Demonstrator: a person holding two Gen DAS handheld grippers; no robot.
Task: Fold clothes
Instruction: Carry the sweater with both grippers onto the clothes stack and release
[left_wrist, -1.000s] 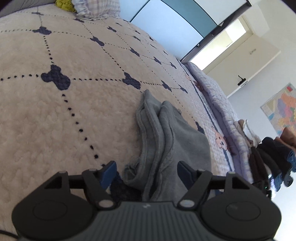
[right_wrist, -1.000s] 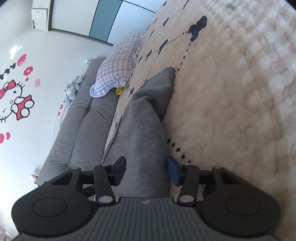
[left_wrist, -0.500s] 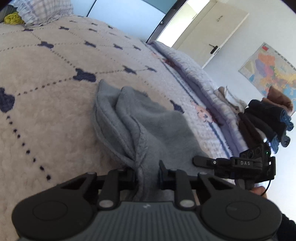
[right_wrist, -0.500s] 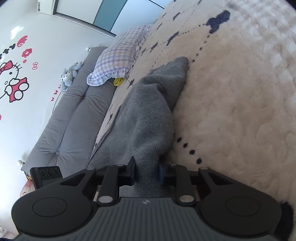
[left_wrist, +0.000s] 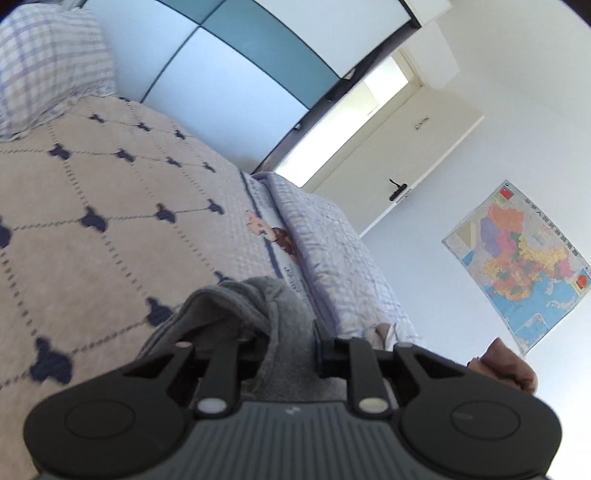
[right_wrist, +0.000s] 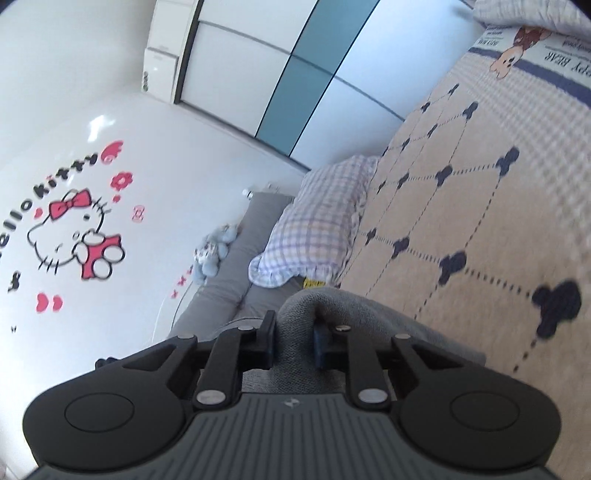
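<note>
A grey garment (left_wrist: 280, 306) hangs bunched between the fingers of my left gripper (left_wrist: 290, 350), which is shut on it above the cream blanket (left_wrist: 92, 258) with dark blue motifs. In the right wrist view the same grey garment (right_wrist: 388, 321) is pinched in a fold by my right gripper (right_wrist: 294, 338). Its jaws are closing, with the fabric pressed between the pads. Both grippers hold the cloth lifted off the bed (right_wrist: 480, 221). The rest of the garment is hidden below the gripper bodies.
A checked pillow (left_wrist: 44, 66) (right_wrist: 325, 221) lies at the head of the bed beside a grey padded headboard (right_wrist: 236, 280). A lilac quilt (left_wrist: 332, 251) lies along the far side. A brown piece of clothing (left_wrist: 506, 362) shows at the right. The wardrobe and door stand beyond.
Both grippers closed on the grey garment and rose with it off the blanket. Both views now tilt up toward the walls and wardrobe.
</note>
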